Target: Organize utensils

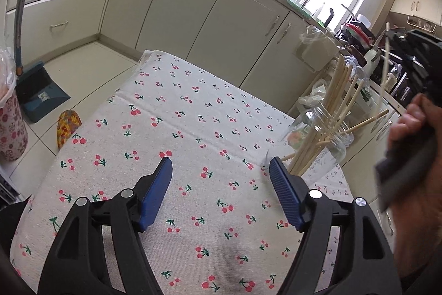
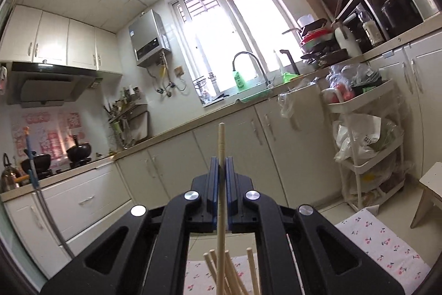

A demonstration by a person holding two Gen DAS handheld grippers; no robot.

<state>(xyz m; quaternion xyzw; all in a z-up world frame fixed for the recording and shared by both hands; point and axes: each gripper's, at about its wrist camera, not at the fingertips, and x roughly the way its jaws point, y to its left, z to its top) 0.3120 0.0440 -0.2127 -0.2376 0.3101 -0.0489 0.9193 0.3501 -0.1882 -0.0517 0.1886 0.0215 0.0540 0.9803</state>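
While the left gripper [image 1: 219, 169] hovers low over the white cherry-print tablecloth [image 1: 176, 113], its blue-padded jaws stand wide apart with nothing between them. Just right of its right finger, a clear glass jar [image 1: 330, 140] stands on the cloth near the table's far right corner, holding a fanned bundle of pale wooden chopsticks [image 1: 338, 90]. Further right and higher, the right gripper [image 2: 221, 164] is raised above the jar, its jaws pressed together on a single pale wooden chopstick [image 2: 221, 140] held nearly upright, whose lower end reaches down among the tips of the others.
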